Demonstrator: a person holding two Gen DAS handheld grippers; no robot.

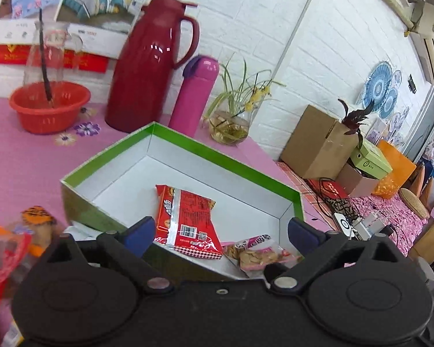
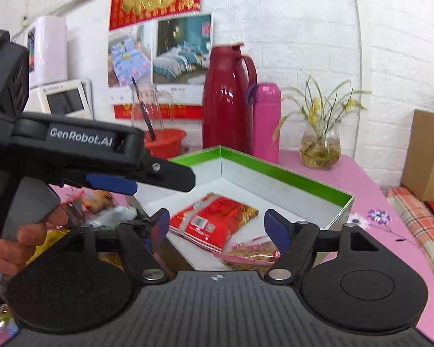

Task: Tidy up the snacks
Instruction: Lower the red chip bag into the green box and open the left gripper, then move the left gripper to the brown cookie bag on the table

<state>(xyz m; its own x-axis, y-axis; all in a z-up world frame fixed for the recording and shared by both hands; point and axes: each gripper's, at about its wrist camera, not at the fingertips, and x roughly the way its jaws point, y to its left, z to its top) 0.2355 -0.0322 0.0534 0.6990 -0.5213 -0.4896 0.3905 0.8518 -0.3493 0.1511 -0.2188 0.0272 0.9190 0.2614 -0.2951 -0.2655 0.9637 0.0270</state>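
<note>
Both claws are seen spread wide and empty: the left claw (image 1: pixel 221 232) and right claw (image 2: pixel 217 227) hover at the near edge of a green-rimmed box (image 1: pixel 225 159) on the pink desk (image 1: pixel 20 167). A red snack packet (image 1: pixel 188 219) and a pink biscuit packet (image 1: pixel 257 253) lie inside. Loose snacks (image 1: pixel 17 237) wait left of the box; one should be gripped squarely by its middle.

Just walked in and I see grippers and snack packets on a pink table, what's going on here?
A person is sorting snacks with a handheld gripper in each hand. Both the left gripper and the right gripper stand open and empty over the green-rimmed box. A red snack packet and a pink biscuit packet already lie in the box. More loose snacks wait on the pink tablecloth to its left.
</note>
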